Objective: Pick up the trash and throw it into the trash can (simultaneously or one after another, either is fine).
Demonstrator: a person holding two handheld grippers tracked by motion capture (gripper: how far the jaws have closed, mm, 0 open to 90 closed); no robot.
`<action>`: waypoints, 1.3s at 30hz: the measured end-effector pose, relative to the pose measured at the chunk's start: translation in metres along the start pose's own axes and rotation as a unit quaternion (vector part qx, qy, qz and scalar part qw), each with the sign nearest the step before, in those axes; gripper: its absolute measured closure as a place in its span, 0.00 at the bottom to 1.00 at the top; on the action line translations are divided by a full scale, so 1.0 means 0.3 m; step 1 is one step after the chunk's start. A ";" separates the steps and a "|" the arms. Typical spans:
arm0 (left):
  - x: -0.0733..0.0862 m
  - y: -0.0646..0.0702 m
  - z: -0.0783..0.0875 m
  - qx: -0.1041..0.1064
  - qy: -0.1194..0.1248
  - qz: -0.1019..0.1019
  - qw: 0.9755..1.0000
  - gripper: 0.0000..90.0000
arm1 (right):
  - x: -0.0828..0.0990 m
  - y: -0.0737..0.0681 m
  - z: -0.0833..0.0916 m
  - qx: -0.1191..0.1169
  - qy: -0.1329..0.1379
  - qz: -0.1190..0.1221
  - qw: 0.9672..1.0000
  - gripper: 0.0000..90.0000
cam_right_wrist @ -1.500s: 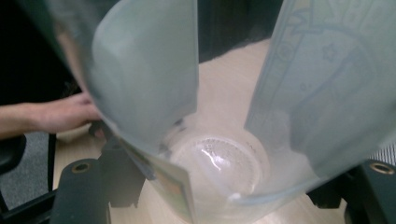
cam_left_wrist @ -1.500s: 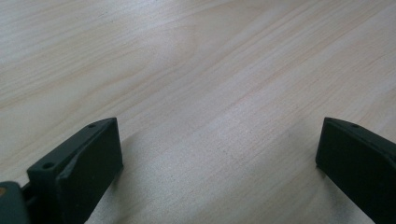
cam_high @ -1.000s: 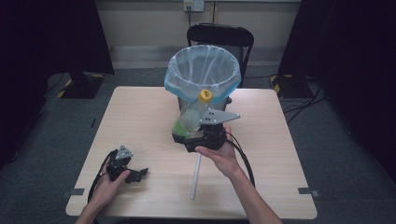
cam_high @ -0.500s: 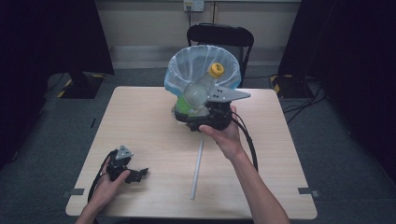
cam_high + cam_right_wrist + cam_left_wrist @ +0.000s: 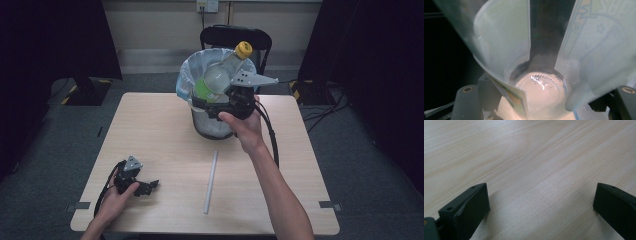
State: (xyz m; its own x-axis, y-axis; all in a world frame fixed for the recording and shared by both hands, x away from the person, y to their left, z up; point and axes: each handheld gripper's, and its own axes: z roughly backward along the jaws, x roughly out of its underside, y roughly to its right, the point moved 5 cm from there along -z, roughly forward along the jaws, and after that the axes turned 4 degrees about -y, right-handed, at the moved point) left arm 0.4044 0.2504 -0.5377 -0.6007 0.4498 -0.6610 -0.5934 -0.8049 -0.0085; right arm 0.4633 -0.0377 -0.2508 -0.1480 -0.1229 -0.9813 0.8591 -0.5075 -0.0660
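Note:
A clear plastic bottle [image 5: 220, 75] with a yellow cap [image 5: 243, 49] and a green label hangs tilted over the rim of a bin [image 5: 212, 125], cap pointing up and to the right. My right gripper [image 5: 206, 102] is shut on the bottle's lower end. In the right gripper view the bottle [image 5: 501, 45] sits between both jaws of the right gripper [image 5: 546, 100]. My left gripper [image 5: 150, 186] rests on the table's front left, open. In the left gripper view my left gripper [image 5: 541, 202] has bare wood between its wide-set jaws.
The bin is lined with a pale blue bag [image 5: 183, 80] and stands at the far middle of the wooden table [image 5: 150, 130]. A thin pale stick [image 5: 210, 182] lies in front of it. A black chair [image 5: 220, 35] stands behind the table.
My right hand has lifted the bottle up and away from me, from in front of the bin to over its rim. The left gripper has stayed put.

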 end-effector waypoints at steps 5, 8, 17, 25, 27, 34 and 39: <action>0.000 0.000 0.000 0.001 0.000 0.000 1.000 0.00 | -0.036 0.035 -0.003 0.008 0.009 -0.003 1.000 0.31; 0.000 0.000 0.000 0.000 0.000 0.000 1.000 0.00 | -0.046 0.061 -0.007 0.015 0.009 -0.004 1.000 0.31; 0.000 0.000 0.000 0.001 0.000 0.000 1.000 0.00 | -0.074 0.145 -0.008 0.040 0.006 -0.018 0.999 0.31; 0.000 0.000 0.000 0.001 0.000 0.000 1.000 0.00 | -0.087 0.204 -0.017 0.054 0.006 -0.029 0.998 0.31; 0.000 0.000 0.000 0.001 0.000 0.000 1.000 0.00 | -0.090 0.230 -0.022 0.062 0.004 -0.032 0.998 0.31; 0.000 0.001 0.000 0.002 0.000 0.000 1.000 0.00 | -0.091 0.288 -0.057 0.078 -0.008 -0.048 0.996 0.31; 0.000 0.001 0.000 0.001 0.000 0.000 1.000 0.00 | -0.082 0.315 -0.078 0.090 -0.020 -0.054 0.994 0.31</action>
State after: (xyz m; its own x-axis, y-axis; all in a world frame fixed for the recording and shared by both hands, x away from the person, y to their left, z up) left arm 0.4043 0.2502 -0.5378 -0.6014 0.4491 -0.6608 -0.5943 -0.8042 -0.0056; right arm 0.5594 -0.0627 -0.2372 -0.2570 -0.0905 -0.9622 0.7354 -0.6643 -0.1339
